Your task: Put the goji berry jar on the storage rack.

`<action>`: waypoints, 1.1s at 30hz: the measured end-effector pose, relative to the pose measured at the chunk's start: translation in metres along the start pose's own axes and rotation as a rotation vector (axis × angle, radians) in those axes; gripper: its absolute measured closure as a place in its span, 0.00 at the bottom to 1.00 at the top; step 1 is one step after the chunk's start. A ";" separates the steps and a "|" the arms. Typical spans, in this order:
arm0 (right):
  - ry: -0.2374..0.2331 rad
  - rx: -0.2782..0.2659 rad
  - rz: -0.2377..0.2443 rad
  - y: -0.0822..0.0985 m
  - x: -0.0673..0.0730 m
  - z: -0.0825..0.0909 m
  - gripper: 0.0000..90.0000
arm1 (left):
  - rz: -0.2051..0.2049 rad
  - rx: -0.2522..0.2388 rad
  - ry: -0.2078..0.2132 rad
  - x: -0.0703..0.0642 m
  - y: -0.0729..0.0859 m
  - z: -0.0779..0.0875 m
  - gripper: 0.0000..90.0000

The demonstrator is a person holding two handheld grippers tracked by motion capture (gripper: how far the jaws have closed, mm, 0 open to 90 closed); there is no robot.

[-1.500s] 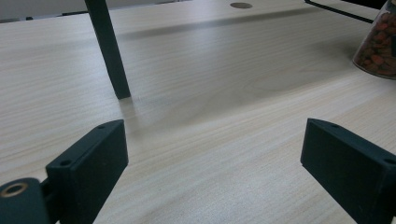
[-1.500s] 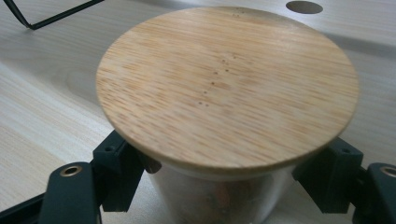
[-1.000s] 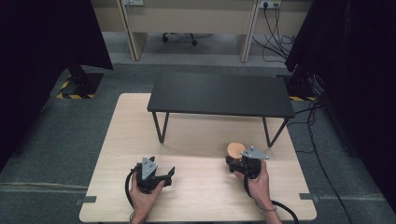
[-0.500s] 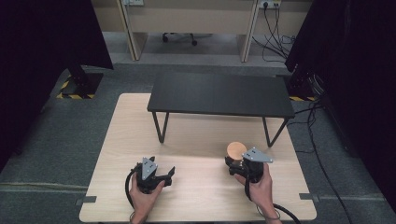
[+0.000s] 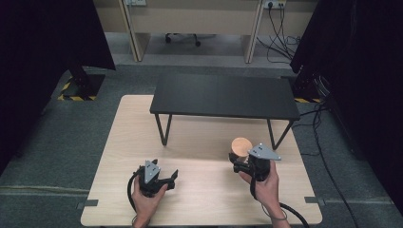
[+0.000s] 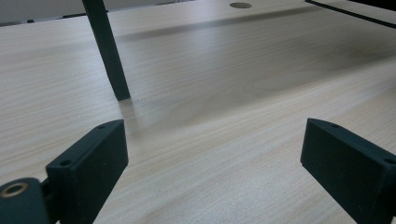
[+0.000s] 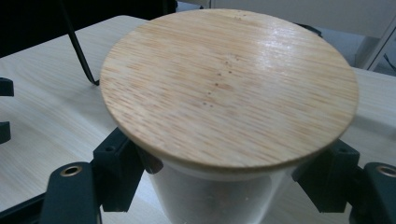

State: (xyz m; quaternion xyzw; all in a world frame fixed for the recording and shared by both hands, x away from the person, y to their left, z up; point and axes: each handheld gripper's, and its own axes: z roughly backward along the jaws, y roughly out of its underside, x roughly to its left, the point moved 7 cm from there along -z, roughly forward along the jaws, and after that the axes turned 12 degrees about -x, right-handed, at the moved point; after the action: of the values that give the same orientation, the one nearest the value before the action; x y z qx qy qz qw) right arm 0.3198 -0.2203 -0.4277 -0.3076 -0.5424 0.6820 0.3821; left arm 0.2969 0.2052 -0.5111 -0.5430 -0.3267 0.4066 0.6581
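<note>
The right gripper (image 5: 243, 164) pinches a clear jar (image 7: 212, 196) just under its round wooden lid (image 7: 229, 84) — in the right gripper view the two black jaws press against the glass from either side, beneath the lid's rim. In the high view the lid (image 5: 241, 145) sits at about eleven o'clock from the right hand (image 5: 263, 180), which grips the tool from behind with its cable trailing off toward five o'clock. The jar is upright, over the right half of the wooden table (image 5: 199, 142), just in front of the right leg of the black bench (image 5: 223, 95) that stands at twelve o'clock across the table's far side.

The left gripper (image 5: 166, 179) lies low over the table at nine o'clock from the jar, well apart from it. Its jaws stand spread wide with bare tabletop between them — the left gripper view shows a bench leg (image 6: 108, 51) ahead at eleven o'clock.
</note>
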 end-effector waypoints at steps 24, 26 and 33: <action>0.030 -0.047 0.021 -0.053 0.001 0.000 0.29 | -0.003 -0.001 0.003 0.000 0.000 0.000 0.08; 0.030 -0.045 0.027 -0.056 0.003 -0.001 0.29 | -0.003 -0.002 0.003 0.000 0.000 0.000 0.07; 0.030 -0.063 0.036 -0.078 0.005 -0.001 0.29 | -0.004 -0.002 0.004 0.000 0.000 0.000 0.08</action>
State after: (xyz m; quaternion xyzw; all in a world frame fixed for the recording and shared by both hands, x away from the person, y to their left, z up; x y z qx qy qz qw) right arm 0.3328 -0.2059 -0.3522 -0.3396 -0.5522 0.6666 0.3681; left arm 0.2968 0.2049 -0.5113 -0.5438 -0.3270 0.4037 0.6590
